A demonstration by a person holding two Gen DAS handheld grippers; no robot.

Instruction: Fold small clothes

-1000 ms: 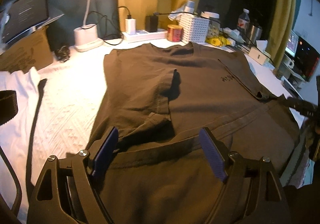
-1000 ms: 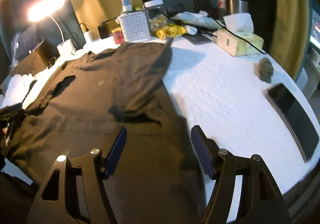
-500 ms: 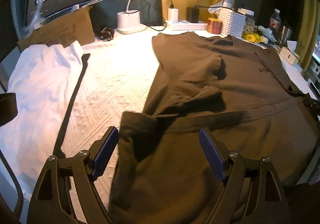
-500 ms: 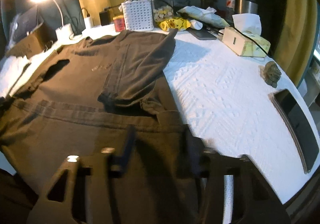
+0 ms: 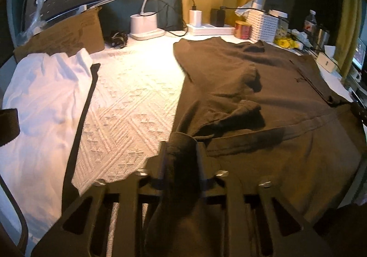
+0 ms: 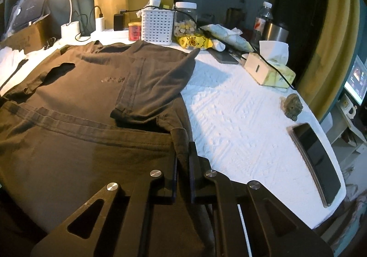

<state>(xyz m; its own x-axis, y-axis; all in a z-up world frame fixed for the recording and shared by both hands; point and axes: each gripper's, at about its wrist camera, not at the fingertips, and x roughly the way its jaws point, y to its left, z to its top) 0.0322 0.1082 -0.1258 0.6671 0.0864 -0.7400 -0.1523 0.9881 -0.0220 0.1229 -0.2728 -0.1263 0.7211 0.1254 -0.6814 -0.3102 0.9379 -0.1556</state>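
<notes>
A dark brown T-shirt [image 5: 263, 87] lies spread on the white textured tablecloth, both sleeves folded in over the body; it also shows in the right wrist view [image 6: 87, 101]. My left gripper [image 5: 181, 149] is shut on the shirt's near left hem corner, cloth bunched between the jaws. My right gripper [image 6: 182, 144] is shut on the near right hem corner. The hem band [image 6: 68, 124] runs across between the two corners.
A white garment [image 5: 43, 101] and a cardboard box [image 5: 64, 34] are at the left. A lamp base [image 5: 146, 27], power strip, red tin, white basket [image 6: 157, 25] and jar line the back. A tissue box [image 6: 268, 71], small figurine [image 6: 292, 106] and phone [image 6: 316, 160] lie right.
Both grippers were open over the hem a second ago. They have moved outward to the near hem corners and closed on the cloth there.
</notes>
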